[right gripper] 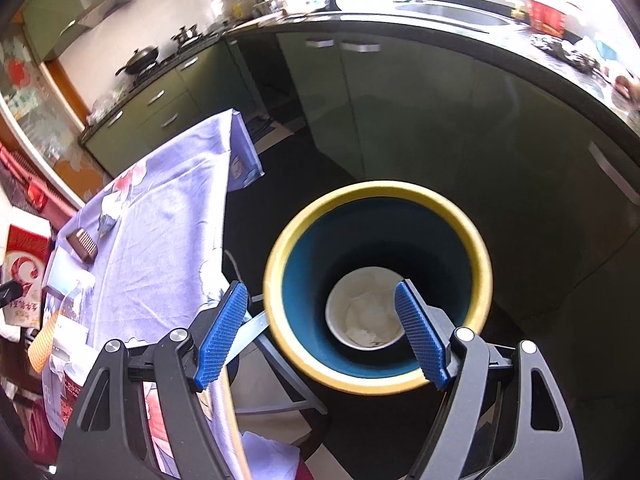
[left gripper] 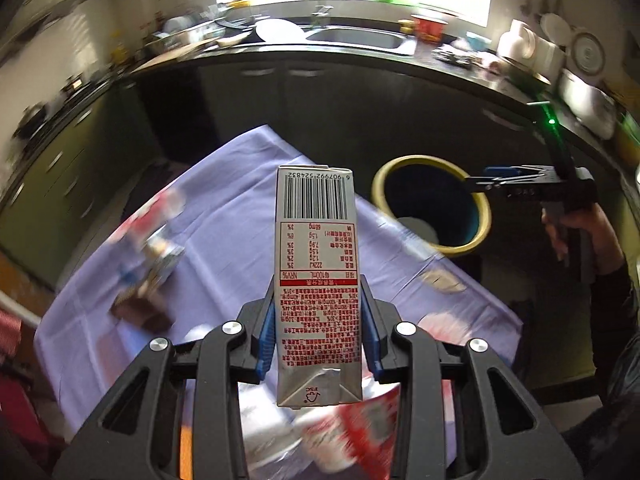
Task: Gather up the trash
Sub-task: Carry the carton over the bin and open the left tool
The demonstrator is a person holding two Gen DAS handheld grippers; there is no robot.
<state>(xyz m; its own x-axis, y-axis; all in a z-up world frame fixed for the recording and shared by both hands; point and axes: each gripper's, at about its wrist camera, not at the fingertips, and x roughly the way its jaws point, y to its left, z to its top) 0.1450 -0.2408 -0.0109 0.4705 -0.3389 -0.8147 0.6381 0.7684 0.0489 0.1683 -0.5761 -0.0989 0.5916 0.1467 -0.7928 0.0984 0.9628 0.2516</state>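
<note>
Left gripper (left gripper: 318, 332) clamps the carton (left gripper: 316, 280) upright; bin (left gripper: 432, 204) sits up-right, under the spread-open right gripper (right gripper: 320, 332).

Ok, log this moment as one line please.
left gripper: shut on carton | right gripper: open, empty, over bin | paper cup in bin | carton not yet binned
</note>
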